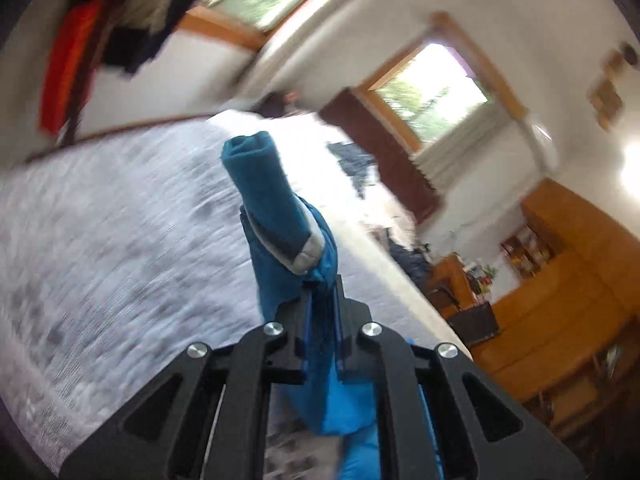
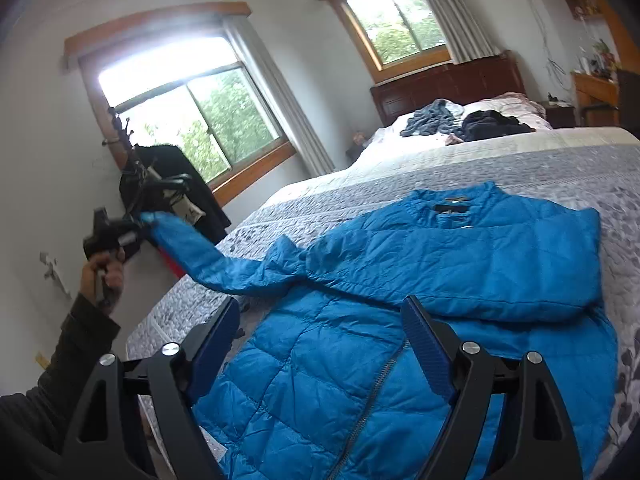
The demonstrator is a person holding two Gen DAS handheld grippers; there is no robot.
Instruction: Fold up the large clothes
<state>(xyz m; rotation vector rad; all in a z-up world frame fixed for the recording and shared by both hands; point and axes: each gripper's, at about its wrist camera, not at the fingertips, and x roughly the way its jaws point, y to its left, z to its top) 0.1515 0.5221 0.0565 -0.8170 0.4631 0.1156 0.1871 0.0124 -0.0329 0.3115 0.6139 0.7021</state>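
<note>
A blue quilted jacket (image 2: 460, 264) lies spread on the grey patterned bedspread (image 2: 560, 172), zip side up, one side folded across its chest. Its left sleeve (image 2: 224, 256) stretches off the bed's edge toward the left gripper (image 2: 138, 226), which a hand holds in the air. In the left wrist view the left gripper (image 1: 322, 280) is shut on the sleeve's end, and the cuff (image 1: 264, 184) sticks out beyond the fingertips. My right gripper (image 2: 324, 320) hovers open over the jacket's lower front, with nothing between its fingers.
Dark clothes (image 2: 468, 122) lie heaped near the pillows by the brown headboard (image 2: 448, 84). A coat stand with dark garments (image 2: 168, 184) is by the window at the left. Wooden furniture (image 1: 560, 280) lines the far wall. A sleeved arm (image 2: 72, 344) is at the bottom left.
</note>
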